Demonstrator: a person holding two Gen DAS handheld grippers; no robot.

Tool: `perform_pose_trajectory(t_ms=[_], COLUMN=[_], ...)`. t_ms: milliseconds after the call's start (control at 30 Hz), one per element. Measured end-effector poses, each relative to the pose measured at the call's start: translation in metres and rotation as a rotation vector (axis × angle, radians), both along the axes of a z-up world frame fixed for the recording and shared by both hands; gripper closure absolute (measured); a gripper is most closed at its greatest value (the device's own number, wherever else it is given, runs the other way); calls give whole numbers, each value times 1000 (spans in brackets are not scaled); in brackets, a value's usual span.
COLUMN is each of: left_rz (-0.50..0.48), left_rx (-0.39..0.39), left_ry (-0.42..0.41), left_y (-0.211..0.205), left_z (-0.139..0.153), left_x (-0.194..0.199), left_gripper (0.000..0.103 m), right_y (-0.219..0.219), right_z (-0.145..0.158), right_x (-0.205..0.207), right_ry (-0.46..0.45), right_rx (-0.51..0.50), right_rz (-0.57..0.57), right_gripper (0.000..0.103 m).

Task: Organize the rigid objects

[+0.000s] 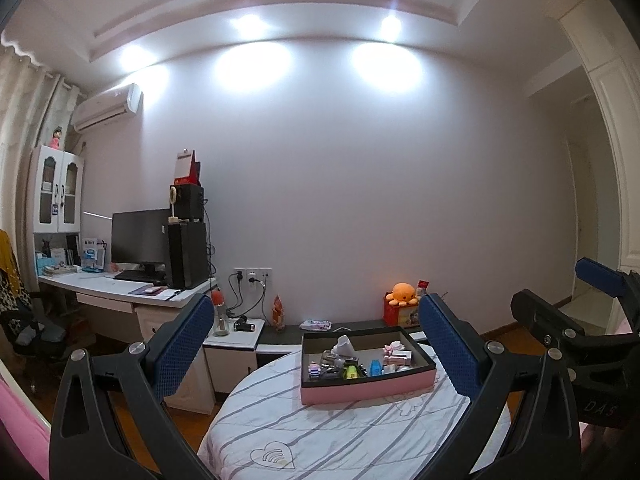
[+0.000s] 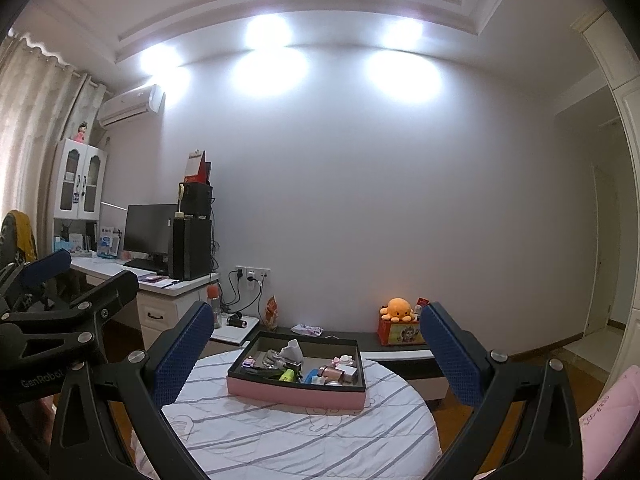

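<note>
A pink box (image 1: pixel 366 391) with a dark inside sits on a round table with a striped white cloth (image 1: pixel 320 436). It holds several small rigid items: a green piece (image 1: pixel 351 372), a blue piece (image 1: pixel 375 368), pink bits and a crumpled white piece. The box also shows in the right wrist view (image 2: pixel 296 394). My left gripper (image 1: pixel 316 344) is open and empty, held above the table short of the box. My right gripper (image 2: pixel 316 352) is open and empty, likewise back from the box. Each gripper shows at the edge of the other's view.
A low dark bench along the wall carries an orange octopus plush (image 1: pixel 403 294) on a red box. A white desk (image 1: pixel 120 288) with monitor and black speaker stands at left, with a nightstand (image 1: pixel 234 340) and bottle beside it. A doorway opens at right.
</note>
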State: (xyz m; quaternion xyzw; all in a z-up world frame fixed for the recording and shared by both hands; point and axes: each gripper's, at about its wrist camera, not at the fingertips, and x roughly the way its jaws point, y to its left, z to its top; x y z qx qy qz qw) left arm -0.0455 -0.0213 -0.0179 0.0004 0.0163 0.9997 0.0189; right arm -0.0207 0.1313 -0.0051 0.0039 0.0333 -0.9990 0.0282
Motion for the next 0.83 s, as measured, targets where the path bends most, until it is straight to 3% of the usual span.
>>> perform_pose_trajectory(t_ms=[833], left_rz=[14], left_rx=[-35], left_ry=[-17], left_y=[9], left_z=[-11], left_x=[-33], left_gripper=[0], right_y=[9], right_z=[-15], right_x=[-35], right_ry=[-53], right_rx=[-31], right_rz=[-3], right_gripper=[0])
